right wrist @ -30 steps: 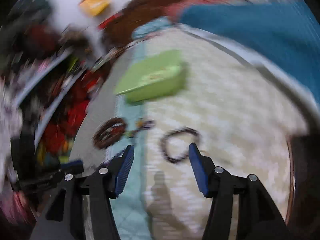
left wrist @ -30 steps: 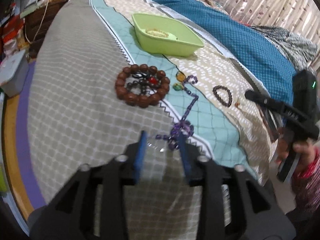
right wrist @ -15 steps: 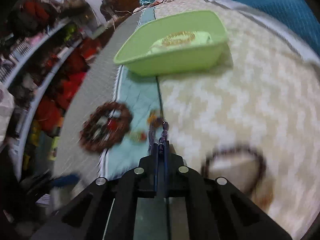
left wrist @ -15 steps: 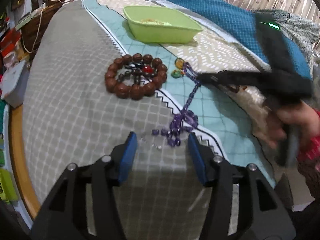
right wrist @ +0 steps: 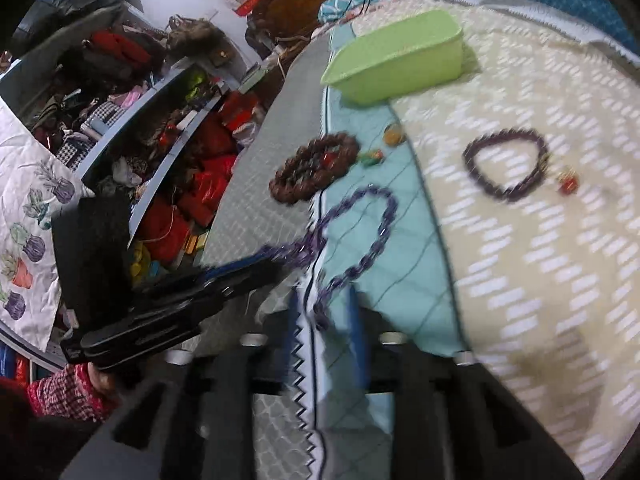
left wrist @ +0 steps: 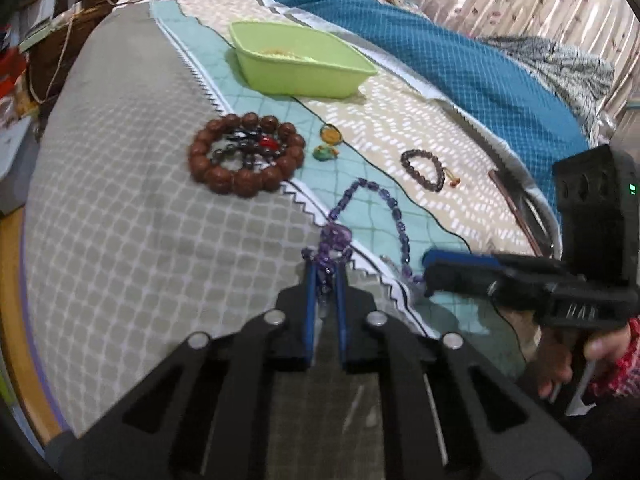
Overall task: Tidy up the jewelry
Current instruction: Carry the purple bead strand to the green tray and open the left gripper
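A purple bead necklace (left wrist: 394, 210) lies in a loop on the quilt. My left gripper (left wrist: 324, 270) is shut on its bunched end near the grey patch. In the right wrist view the left gripper (right wrist: 270, 259) comes in from the left with the necklace (right wrist: 384, 216) running off its tip. The necklace's other end lies between the fingers of my right gripper (right wrist: 324, 310), whose jaws are opening and whose pads stand clear of the beads. In the left wrist view the right gripper (left wrist: 427, 274) is side-on at that end. The green tray (left wrist: 304, 64) beyond holds a gold piece.
A big brown bead bracelet (left wrist: 244, 156) ringing darker beads lies left of the loop. Two small pendants (left wrist: 328, 144), a dark bead bracelet (left wrist: 424, 170) and a red charm (left wrist: 454, 181) lie nearby. The bed edge drops off at the left; a blue blanket (left wrist: 480, 76) runs along the far side.
My left gripper closed on the necklace's bunched end. The right gripper, shut on the far end half a second ago, pulled it near and right into a loop, and its jaws have parted.
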